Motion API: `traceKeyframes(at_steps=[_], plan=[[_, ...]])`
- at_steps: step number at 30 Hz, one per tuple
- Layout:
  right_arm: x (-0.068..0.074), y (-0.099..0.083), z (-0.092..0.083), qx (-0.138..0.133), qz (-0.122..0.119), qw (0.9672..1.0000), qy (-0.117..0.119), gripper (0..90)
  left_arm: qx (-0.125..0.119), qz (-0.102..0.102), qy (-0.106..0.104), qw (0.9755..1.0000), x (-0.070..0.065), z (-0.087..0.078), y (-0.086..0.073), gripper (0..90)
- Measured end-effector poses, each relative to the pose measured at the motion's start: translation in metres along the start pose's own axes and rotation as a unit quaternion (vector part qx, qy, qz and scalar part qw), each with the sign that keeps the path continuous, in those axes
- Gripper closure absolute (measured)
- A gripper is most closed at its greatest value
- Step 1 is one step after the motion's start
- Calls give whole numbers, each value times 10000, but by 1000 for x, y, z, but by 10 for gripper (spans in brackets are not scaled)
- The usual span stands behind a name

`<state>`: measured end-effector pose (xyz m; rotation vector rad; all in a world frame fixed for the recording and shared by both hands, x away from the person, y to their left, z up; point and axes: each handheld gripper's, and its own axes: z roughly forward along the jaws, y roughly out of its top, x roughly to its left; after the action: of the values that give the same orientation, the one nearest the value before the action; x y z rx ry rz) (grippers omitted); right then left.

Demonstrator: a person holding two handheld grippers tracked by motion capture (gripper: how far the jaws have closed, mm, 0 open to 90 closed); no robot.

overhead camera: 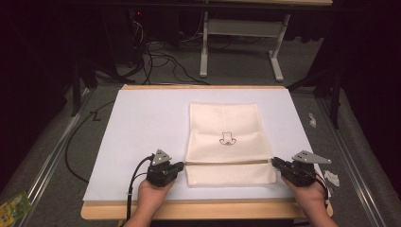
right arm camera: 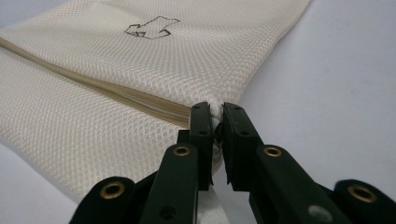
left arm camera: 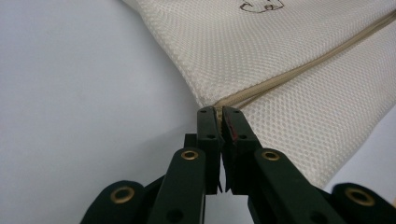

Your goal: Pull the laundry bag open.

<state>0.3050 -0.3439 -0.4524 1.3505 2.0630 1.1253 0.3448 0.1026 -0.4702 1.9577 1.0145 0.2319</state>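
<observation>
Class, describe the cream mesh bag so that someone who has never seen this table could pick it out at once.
Look at the white sheet covering the wooden table. The cream mesh bag lies flat near its middle, with a gripper at each side edge. A small dark outline drawing and a zip line across its near part set it apart.

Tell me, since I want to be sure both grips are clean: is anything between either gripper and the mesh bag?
Nothing visible. The left gripper is closed directly on the mesh bag at the left end of its zipper; the right gripper pinches the bag's edge at the zipper's right end. The white sheet around the bag lies bare.
</observation>
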Motion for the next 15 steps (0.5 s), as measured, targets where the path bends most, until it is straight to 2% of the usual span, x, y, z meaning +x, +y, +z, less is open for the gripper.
traceKeyframes(at_steps=[2, 3, 4, 6, 8, 9, 11, 12, 13, 14, 15], plan=[[0, 0, 0, 5, -7, 10000, 2, 815, -41, 34, 30, 10000, 1, -1, 0, 841], [-1, -1, 0, -7, -43, 10000, 17, 765, -85, 30, 30, 10000, 3, -2, 0, 768], [-1, -1, 0, -35, -79, 10000, 24, 732, -85, 30, 30, 10000, 3, -2, 0, 731], [-1, -1, -1, -97, -111, 9999, 67, 673, -251, 95, 32, 9996, 5, -6, 1, 672], [-2, -1, -2, -143, -78, 9998, 74, 639, -285, 142, 60, 9995, 6, -8, 2, 642], [-4, 0, -3, -232, -82, 9997, 38, 578, -339, 257, 215, 9989, 8, -12, 5, 574], [-6, 1, -4, -266, -85, 9996, -67, 497, -443, 359, 366, 9977, 11, -18, 7, 516], [-6, 1, -4, -266, -85, 9996, -67, 497, -443, 359, 366, 9977, 11, -18, 7, 486], [-8, 1, -4, -250, -91, 9996, -115, 455, -518, 407, 516, 9965, 14, -21, 7, 486], [-13, 1, -5, -232, -73, 9992, -306, 396, -554, 432, 579, 9958, 17, -24, 7, 420], [-13, 1, -5, -232, -73, 9992, -306, 396, -586, 501, 693, 9946, 22, -27, 7, 420]])
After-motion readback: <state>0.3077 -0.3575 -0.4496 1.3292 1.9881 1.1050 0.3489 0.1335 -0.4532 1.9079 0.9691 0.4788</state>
